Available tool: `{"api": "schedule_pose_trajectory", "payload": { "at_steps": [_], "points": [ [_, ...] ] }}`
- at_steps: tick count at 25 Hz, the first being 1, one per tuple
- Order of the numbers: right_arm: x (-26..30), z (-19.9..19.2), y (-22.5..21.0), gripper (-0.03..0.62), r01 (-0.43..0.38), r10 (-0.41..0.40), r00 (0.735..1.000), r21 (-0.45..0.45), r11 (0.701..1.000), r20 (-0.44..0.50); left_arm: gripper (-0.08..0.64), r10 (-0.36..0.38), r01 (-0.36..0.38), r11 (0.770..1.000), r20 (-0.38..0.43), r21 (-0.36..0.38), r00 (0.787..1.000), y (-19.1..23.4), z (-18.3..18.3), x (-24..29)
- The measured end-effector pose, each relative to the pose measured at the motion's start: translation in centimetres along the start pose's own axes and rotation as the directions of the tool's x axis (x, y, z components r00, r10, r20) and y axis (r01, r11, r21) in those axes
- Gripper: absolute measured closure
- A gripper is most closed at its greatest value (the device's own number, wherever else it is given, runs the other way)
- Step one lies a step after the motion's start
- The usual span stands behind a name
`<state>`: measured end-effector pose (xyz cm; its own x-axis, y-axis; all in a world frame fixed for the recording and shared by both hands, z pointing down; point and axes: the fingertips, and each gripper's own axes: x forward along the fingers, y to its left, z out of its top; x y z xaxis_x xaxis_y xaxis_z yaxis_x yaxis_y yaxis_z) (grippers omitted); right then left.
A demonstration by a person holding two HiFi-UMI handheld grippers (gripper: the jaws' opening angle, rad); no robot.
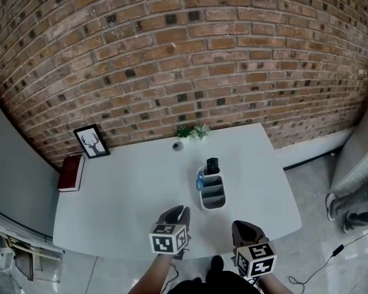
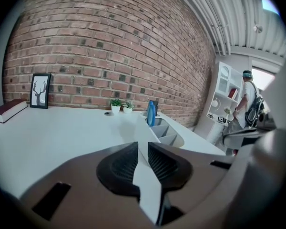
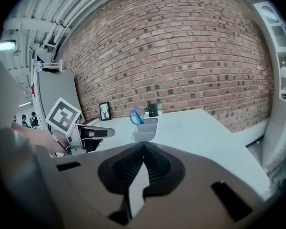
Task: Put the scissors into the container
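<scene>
The scissors point(image 1: 200, 180), with blue handles, stand upright in the far-left part of the white divided container point(image 1: 213, 196) on the white table point(image 1: 129, 195). A black item point(image 1: 212, 165) sits in the container's far end. Both grippers hover at the table's near edge, well short of the container. My left gripper point(image 1: 179, 212) holds nothing, and a narrow gap shows between its pads point(image 2: 121, 163). My right gripper point(image 1: 245, 225) is shut and empty, its tips touching point(image 3: 144, 144). The right gripper view shows the scissors point(image 3: 135, 117) rising out of the container point(image 3: 145, 130). They also show in the left gripper view, scissors point(image 2: 151, 112) in container point(image 2: 164, 130).
A framed deer picture point(image 1: 91, 141) and a dark red book point(image 1: 71, 172) sit at the table's far left. Small potted plants point(image 1: 193, 131) and a small round object point(image 1: 178, 145) stand by the brick wall. A person point(image 2: 248, 101) stands near white shelves off to the right.
</scene>
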<state>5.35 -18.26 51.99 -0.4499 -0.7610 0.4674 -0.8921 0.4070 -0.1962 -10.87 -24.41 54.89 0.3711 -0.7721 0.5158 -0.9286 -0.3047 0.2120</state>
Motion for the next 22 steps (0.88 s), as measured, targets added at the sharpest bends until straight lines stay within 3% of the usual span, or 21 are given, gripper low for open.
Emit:
{"api": "schedule_pose_trajectory", "payload": {
  "at_steps": [22],
  "points": [
    [1.0, 0.1, 0.7, 0.592, -0.031, 0.030, 0.999, -0.018, 0.999, -0.013, 0.535, 0.046, -0.045, 0.998, 0.028, -0.047, 0.999, 1.3, -1.9, -4.1]
  ]
}}
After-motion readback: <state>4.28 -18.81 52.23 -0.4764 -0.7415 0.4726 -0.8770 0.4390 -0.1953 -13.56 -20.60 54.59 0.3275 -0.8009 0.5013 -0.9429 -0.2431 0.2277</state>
